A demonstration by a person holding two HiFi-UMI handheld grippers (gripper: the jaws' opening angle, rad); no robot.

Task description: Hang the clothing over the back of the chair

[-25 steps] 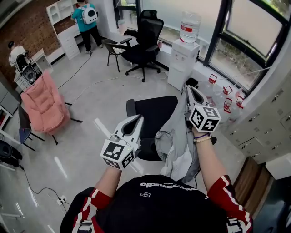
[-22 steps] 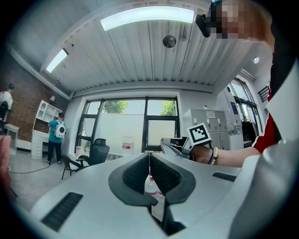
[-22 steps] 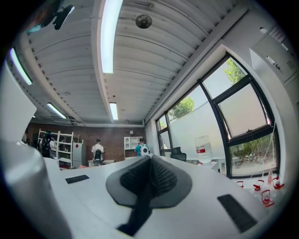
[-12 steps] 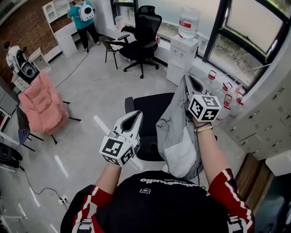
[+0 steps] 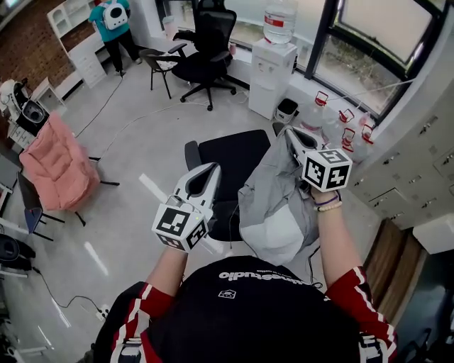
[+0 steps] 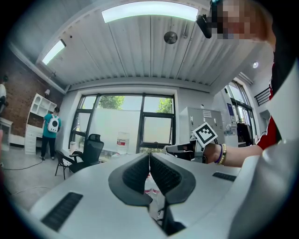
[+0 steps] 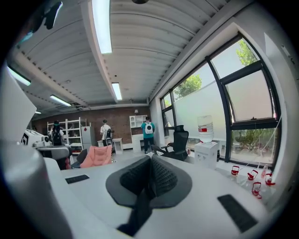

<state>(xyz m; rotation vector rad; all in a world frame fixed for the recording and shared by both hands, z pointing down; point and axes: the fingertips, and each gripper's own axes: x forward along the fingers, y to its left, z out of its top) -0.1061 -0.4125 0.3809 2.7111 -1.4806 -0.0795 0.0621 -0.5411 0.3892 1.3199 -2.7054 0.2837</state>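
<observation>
The right gripper (image 5: pixel 289 133) is closed on the top of the grey garment (image 5: pixel 273 205). The garment hangs from the jaws above the right side of the black chair (image 5: pixel 234 159). The left gripper (image 5: pixel 210 170) is closed and empty, held level beside the garment, apart from it.

You had no words or numbers clear enough to read here. A line of white print (image 5: pixel 245 275) ran across the shoulders of your black shirt (image 5: pixel 269 315), too small and turned the wrong way to make out. The water bottle (image 5: pixel 280 32) on the dispenser (image 5: pixel 273 74) carried a red label (image 5: pixel 277 19), and its lettering was too small to read.
</observation>
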